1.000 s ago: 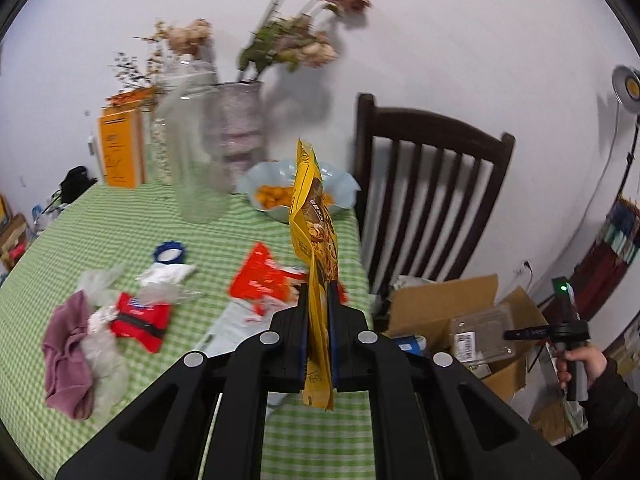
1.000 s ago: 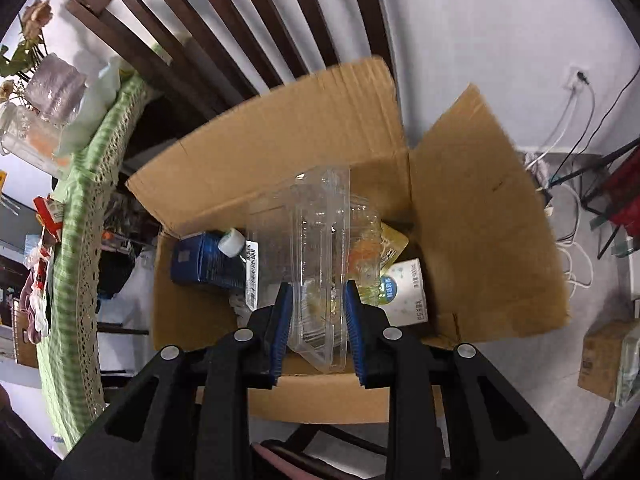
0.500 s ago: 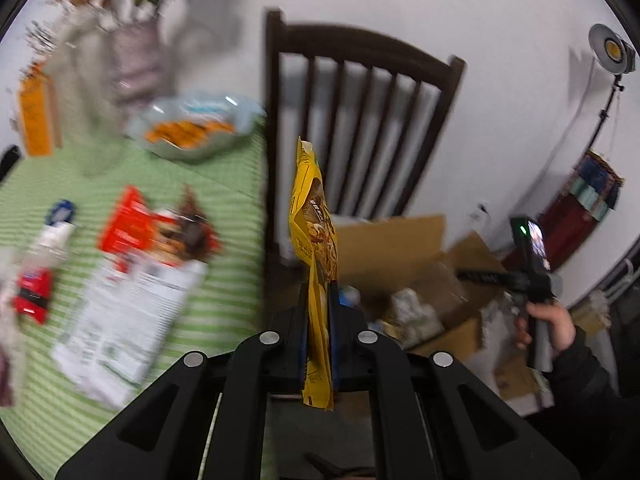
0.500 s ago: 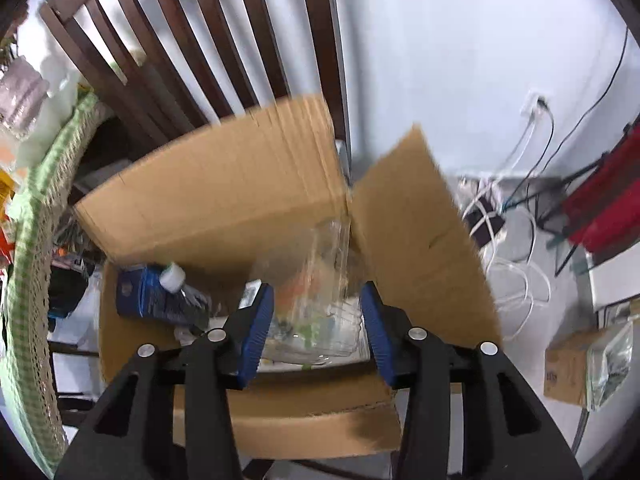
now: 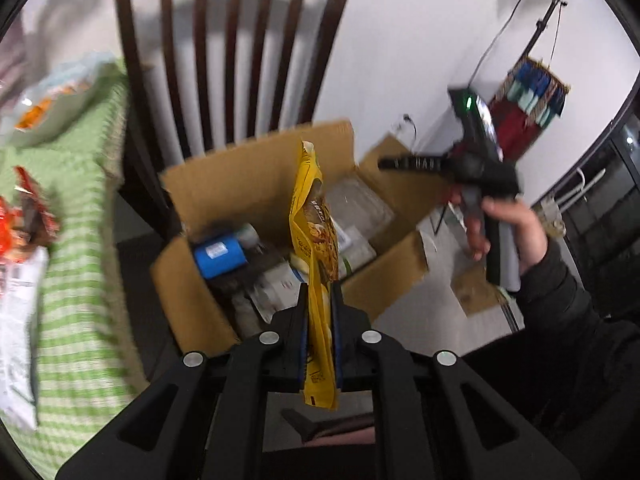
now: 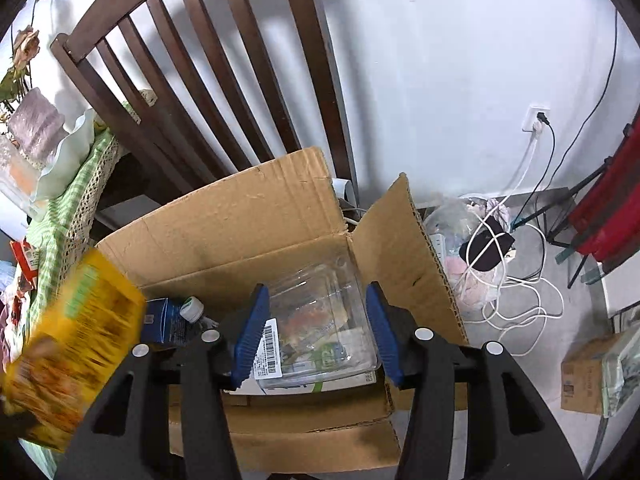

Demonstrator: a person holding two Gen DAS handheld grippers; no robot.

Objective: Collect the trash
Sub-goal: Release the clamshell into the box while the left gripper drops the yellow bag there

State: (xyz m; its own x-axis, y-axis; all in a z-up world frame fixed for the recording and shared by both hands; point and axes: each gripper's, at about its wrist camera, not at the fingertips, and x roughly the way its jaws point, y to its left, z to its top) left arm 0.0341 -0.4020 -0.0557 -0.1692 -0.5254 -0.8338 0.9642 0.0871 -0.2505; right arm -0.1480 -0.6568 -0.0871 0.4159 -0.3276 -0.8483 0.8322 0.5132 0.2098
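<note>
Two tools: I have one in each hand, both tipped down toward the box [image 6: 224,240] on the floor.
Left tool [image 5: 320,320]: clenched on the yellow bag [image 5: 314,236], which stands edge-on between the pads; its lower end hangs below them.
Left jaws: starting to ease apart, pads touching the bag on both sides.
Bag: held above the open box, near its front wall; in the right view it shows as a yellow blur [image 6: 68,344] at the left edge.
Right tool [image 6: 316,332]: released, jaws widening, blue pads [image 6: 250,332] well apart with nothing pinched between them.
Clear tray [image 6: 324,320]: lying inside the box, seen through the gap of the right tool.
Blue bottle [image 6: 170,320]: in the box, left of the tray, white cap toward the middle.
Box: brown cardboard, flaps up, also holding cartons and paper I cannot sort out.
Right hand [image 5: 508,228]: from the left view it grips the right tool's handle past the far right corner of the box, dark sleeve behind it.
Counter [image 5: 80,216]: green check cloth to the left, red wrappers [image 5: 20,224] on it, blurred.
Chair [image 6: 208,80]: dark wood, slatted back, standing behind the box against the white wall.
</note>
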